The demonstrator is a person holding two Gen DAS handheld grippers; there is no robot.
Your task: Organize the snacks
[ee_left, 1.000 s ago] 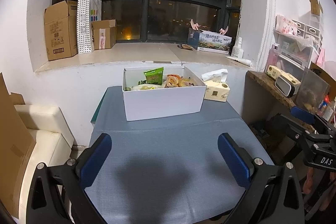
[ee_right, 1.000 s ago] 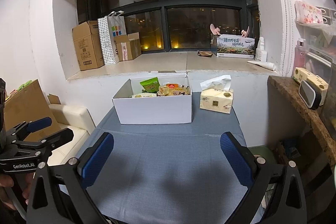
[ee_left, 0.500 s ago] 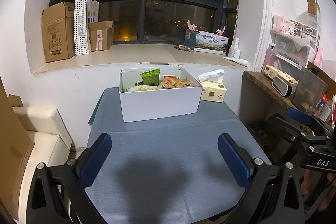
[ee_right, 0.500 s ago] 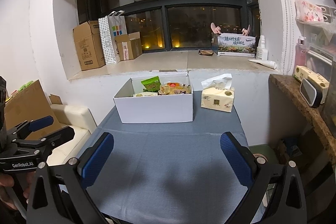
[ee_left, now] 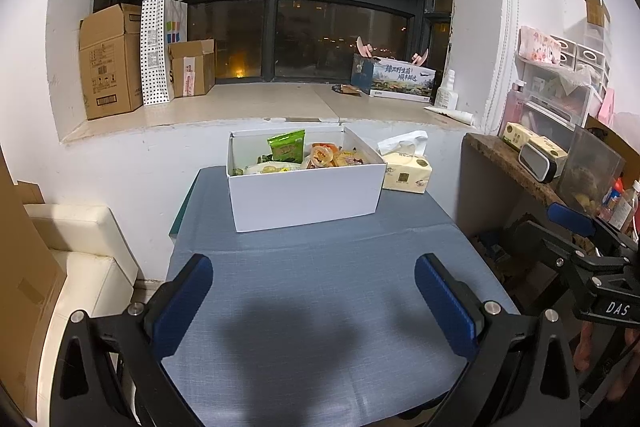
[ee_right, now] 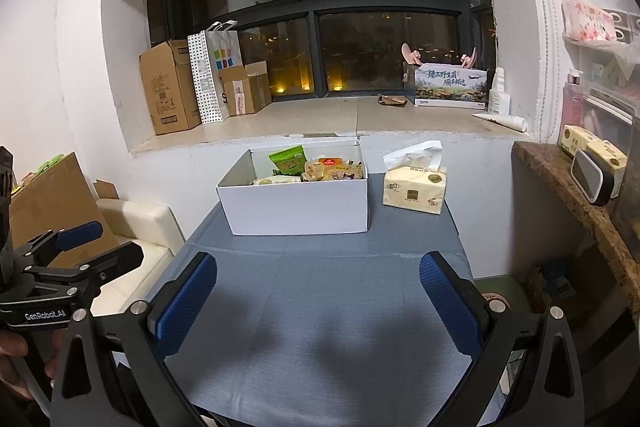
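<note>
A white open box stands at the far end of the blue-grey table. It holds several snack packets, among them an upright green packet and orange-yellow packets. My left gripper is open and empty above the near half of the table. My right gripper is open and empty too, beside it to the right. Each gripper shows at the edge of the other's view.
A tissue pack lies right of the box. Cardboard boxes and a paper bag stand on the window sill. A stone shelf with small items is at the right, a cream seat at the left.
Both grippers have shifted slightly, so the box sits a little differently in view. Both stay open and empty.
</note>
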